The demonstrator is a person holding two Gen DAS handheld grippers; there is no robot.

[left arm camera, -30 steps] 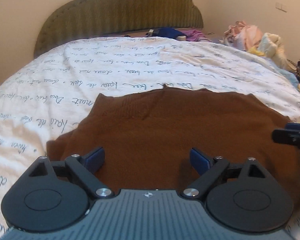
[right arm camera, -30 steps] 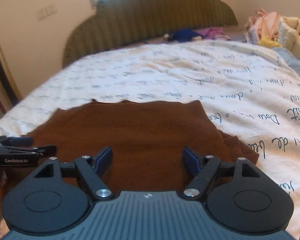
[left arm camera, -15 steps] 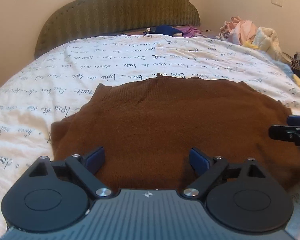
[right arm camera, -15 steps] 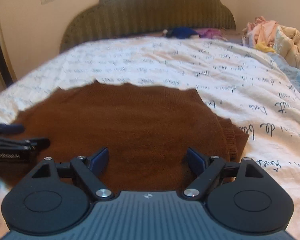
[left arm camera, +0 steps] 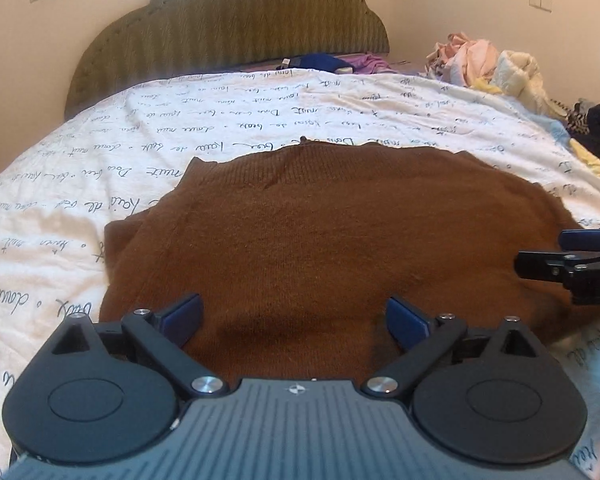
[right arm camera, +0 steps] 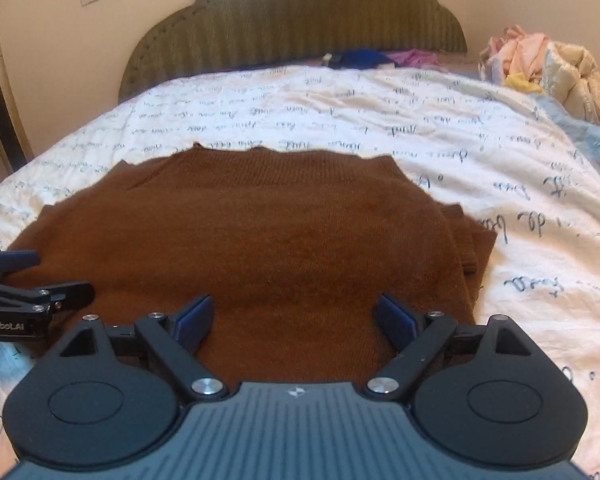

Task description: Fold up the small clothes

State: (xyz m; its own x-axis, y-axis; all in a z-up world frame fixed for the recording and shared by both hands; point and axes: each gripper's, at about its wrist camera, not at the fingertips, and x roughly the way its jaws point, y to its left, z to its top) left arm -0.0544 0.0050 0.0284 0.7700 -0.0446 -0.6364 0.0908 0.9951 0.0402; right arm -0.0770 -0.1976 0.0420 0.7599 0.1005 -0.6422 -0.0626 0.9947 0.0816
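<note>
A brown knitted sweater [left arm camera: 320,232] [right arm camera: 252,240] lies flat on the white bedcover, its sleeves folded in so a cuff pokes out at each side. My left gripper [left arm camera: 294,318] hovers over the sweater's near left part. Its jaws are opening wide and nothing sits between the blue pads. My right gripper [right arm camera: 292,316] hovers over the near right part, jaws also opening, with only sweater fabric below them. Each gripper shows in the other's view at the frame edge: the right gripper [left arm camera: 572,264] and the left gripper [right arm camera: 24,280].
The bed [left arm camera: 260,112] has a white cover with script print and a green padded headboard [left arm camera: 236,24]. A blue and purple bundle [left arm camera: 332,62] lies by the headboard. A heap of pale clothes [right arm camera: 540,64] sits at the right edge.
Both grippers have drawn back toward the near edge of the sweater, so more of it shows ahead. Both pairs of jaws stand a little wider than before.
</note>
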